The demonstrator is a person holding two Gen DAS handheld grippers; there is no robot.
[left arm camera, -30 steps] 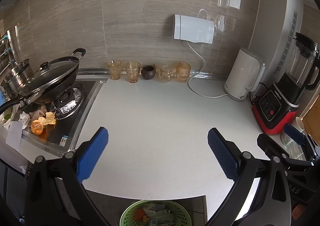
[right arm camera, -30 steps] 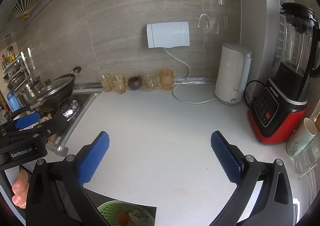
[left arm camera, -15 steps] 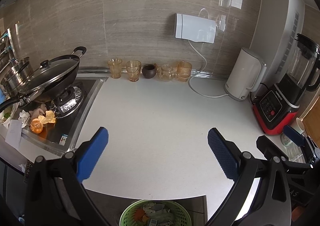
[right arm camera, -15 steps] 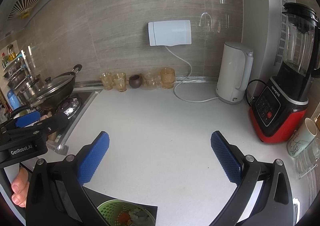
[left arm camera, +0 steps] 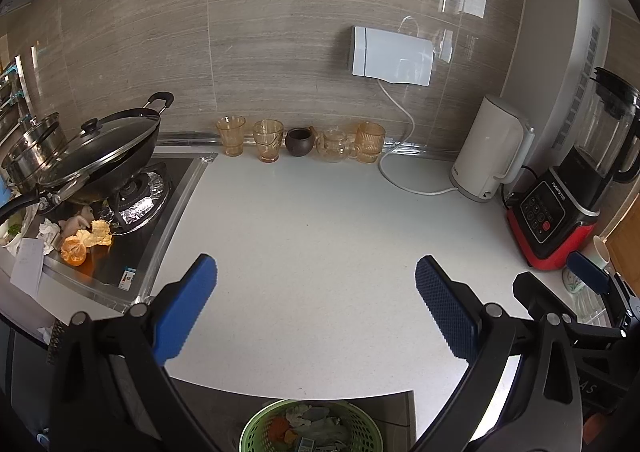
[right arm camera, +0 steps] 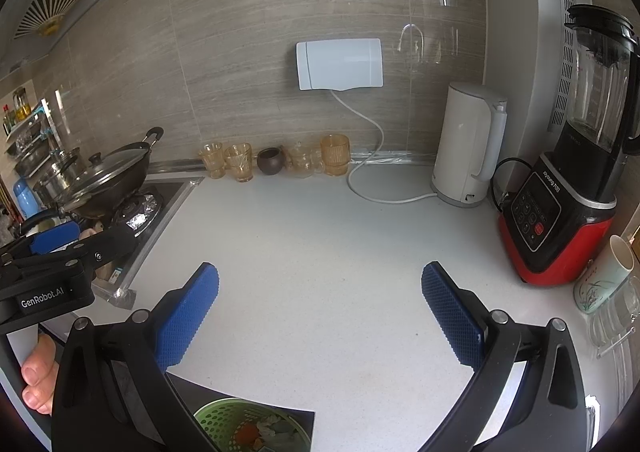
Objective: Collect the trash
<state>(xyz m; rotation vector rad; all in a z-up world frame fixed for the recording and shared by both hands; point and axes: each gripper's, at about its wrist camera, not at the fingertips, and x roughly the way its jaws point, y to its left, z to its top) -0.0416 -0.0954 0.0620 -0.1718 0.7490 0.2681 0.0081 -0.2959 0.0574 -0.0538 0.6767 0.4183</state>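
Two grippers hung over the white bench [left arm camera: 320, 244], left gripper [left arm camera: 316, 292] & right gripper [right arm camera: 320, 300] both w/ jaws spread wide, nothing held. Trash pile [left arm camera: 82, 238] (orange peel, crumpled tissue) lay on the hob's front edge at the bench's left end, just beside the lidded wok [left arm camera: 100, 156], which overhung it. Green basket [left arm camera: 310, 428], already holding scraps, sat below the bench's front edge. Along the back edge: glass cups [left arm camera: 264, 140], a dark pot, kettle [left arm camera: 488, 150] w/ cord; blender [right arm camera: 564, 220] at the right back corner. Bench centre lay bare btw jaws.
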